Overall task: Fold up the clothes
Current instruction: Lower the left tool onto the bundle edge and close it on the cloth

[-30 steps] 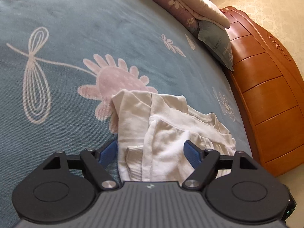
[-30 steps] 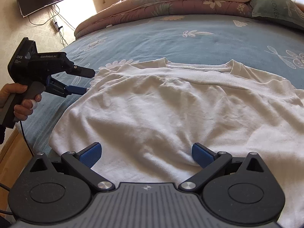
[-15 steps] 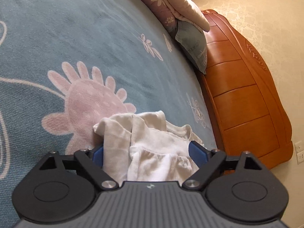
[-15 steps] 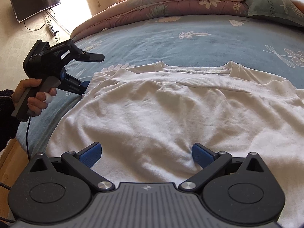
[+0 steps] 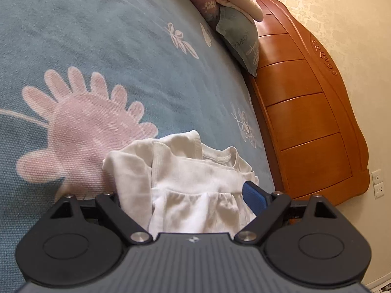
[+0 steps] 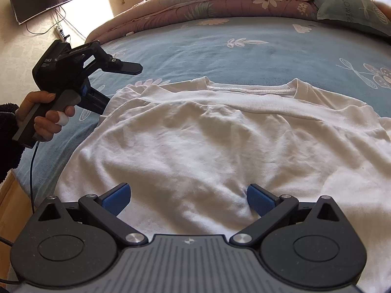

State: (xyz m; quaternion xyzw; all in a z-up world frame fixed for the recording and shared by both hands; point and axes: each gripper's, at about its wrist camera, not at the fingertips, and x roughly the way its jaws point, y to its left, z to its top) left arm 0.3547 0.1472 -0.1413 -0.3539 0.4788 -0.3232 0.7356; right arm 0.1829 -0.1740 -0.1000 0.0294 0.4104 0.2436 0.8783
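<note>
Your left gripper (image 6: 111, 83): jaws spread wide, one finger up in air, other angled low, nothing pinched. Your left hand (image 6: 46, 114) wrapped round handle, dark fuzzy sleeve (image 6: 8, 144) at wrist, cable hanging below. Your right gripper (image 6: 187, 199): pointing downward, blue pads (image 6: 116, 199) wide apart, nothing clamped between. Right hand itself out of shot.

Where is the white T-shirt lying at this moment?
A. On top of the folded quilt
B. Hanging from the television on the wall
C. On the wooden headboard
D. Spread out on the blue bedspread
D: the white T-shirt lies spread on the blue bedspread, which shows around its collar and sleeve.
</note>
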